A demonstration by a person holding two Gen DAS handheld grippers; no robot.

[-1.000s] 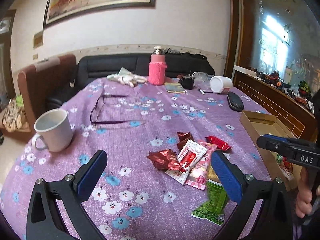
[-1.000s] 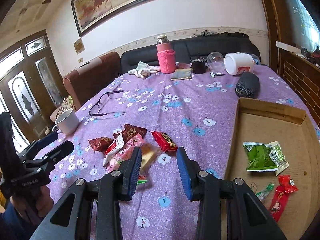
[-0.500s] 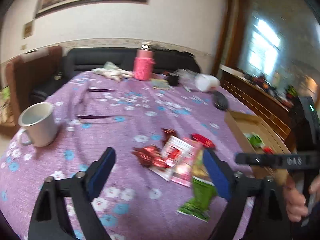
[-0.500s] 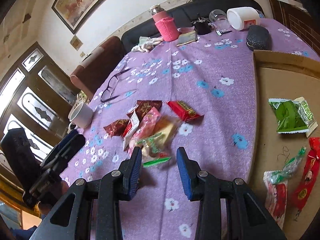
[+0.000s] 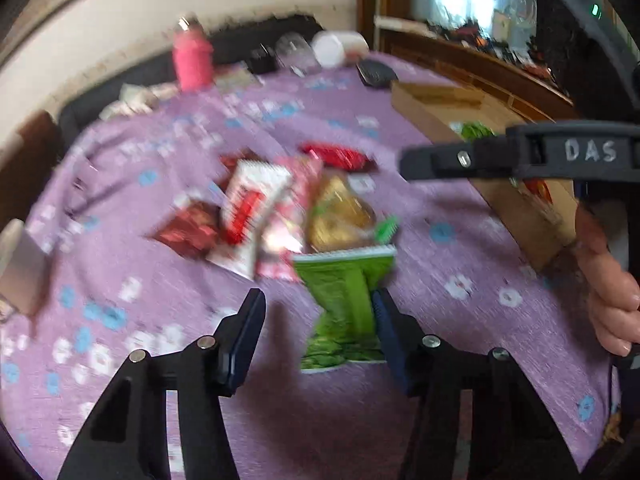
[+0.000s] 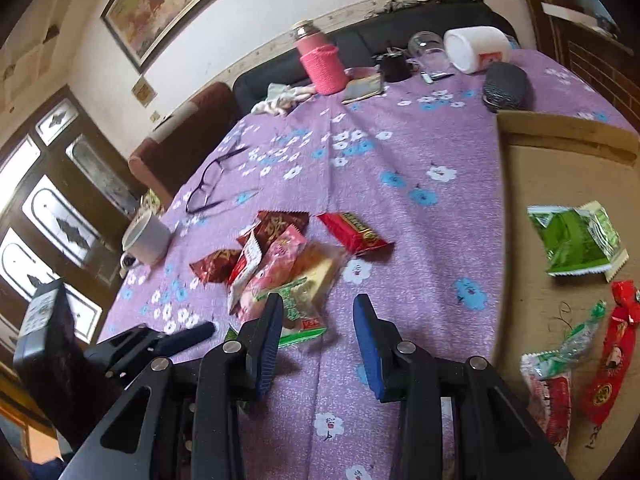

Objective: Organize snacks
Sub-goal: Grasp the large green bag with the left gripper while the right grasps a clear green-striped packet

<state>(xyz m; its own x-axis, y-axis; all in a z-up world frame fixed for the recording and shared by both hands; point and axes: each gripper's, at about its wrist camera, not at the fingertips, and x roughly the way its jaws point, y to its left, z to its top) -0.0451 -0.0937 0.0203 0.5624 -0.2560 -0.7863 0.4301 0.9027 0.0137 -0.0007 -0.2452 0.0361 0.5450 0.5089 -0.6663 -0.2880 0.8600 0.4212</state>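
Observation:
A pile of snack packets [image 5: 252, 208] lies on the purple flowered tablecloth [image 5: 460, 280]: red-brown, white-and-red, pink, yellow, and a red bar [image 5: 336, 156]. At its near edge lies a green packet [image 5: 348, 304]. My left gripper [image 5: 318, 300] straddles that packet with its jaws closing; the right pad sits at the packet's edge and the left pad stands apart from it. My right gripper [image 6: 318, 332] hovers open over bare cloth beside the pile [image 6: 280, 256], nothing between its fingers. In the right wrist view the left gripper [image 6: 188, 334] shows at lower left.
A cardboard box [image 6: 560, 132] on the right holds a green packet [image 6: 572, 244] and red sweets [image 6: 612, 364]. A white mug [image 6: 148, 240] and glasses [image 6: 212, 184] lie left. A pink bottle [image 6: 320, 64], white jar [image 6: 476, 50] and black case [image 6: 504, 86] stand at the far end.
My left gripper has dropped and swung toward the snack pile, and its jaws have narrowed around the green packet. The right gripper has tilted downward a little, its gap unchanged.

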